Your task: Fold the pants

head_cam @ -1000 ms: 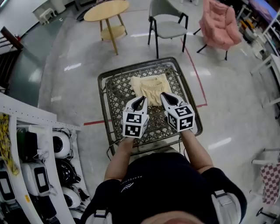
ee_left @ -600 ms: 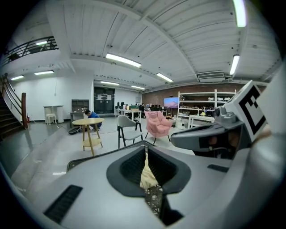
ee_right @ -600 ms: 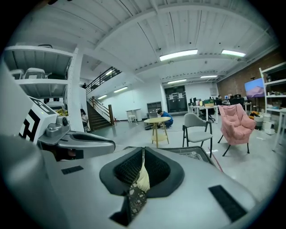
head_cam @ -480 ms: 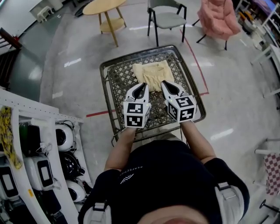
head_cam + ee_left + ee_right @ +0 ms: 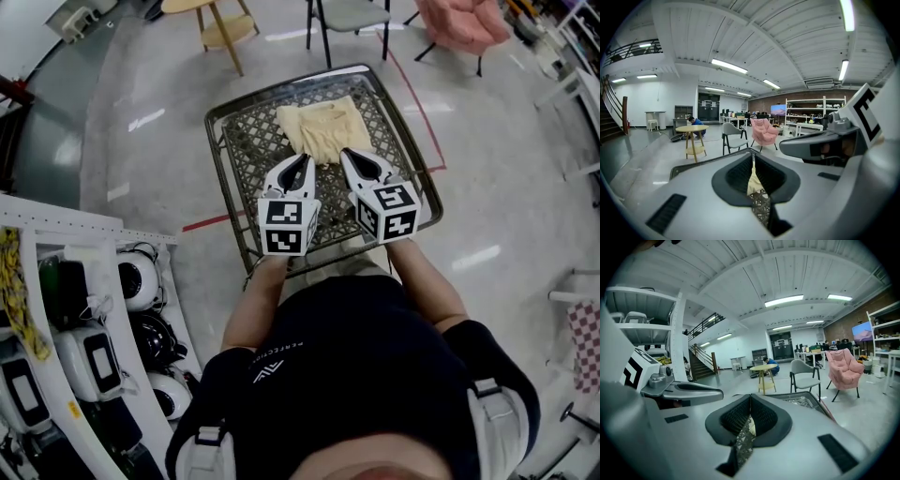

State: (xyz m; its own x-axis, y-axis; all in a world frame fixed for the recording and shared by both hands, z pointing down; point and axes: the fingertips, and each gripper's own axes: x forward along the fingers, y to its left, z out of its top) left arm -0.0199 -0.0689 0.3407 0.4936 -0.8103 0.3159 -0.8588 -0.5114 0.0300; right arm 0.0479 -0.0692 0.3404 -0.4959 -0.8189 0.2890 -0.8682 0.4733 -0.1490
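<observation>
The cream pants (image 5: 323,127) lie folded into a compact rectangle on the far half of a woven table (image 5: 217,141) with a metal rim. My left gripper (image 5: 303,161) and right gripper (image 5: 349,155) hover side by side at the pants' near edge, both shut with nothing held. In the left gripper view the jaws (image 5: 753,161) meet, and only a strip of cream cloth (image 5: 753,180) and weave shows past them. In the right gripper view the gripper (image 5: 750,404) is likewise shut, over the weave.
Beyond the table stand a round yellow side table (image 5: 211,19), a grey chair (image 5: 347,14) and a pink chair (image 5: 464,19). A white shelf with helmets and devices (image 5: 94,319) runs along my left. Red tape (image 5: 202,225) marks the floor.
Both grippers have eased slightly back toward me and up, still shut and empty. The pants lie unchanged. My head view has shifted, so the table sits higher in the picture.
</observation>
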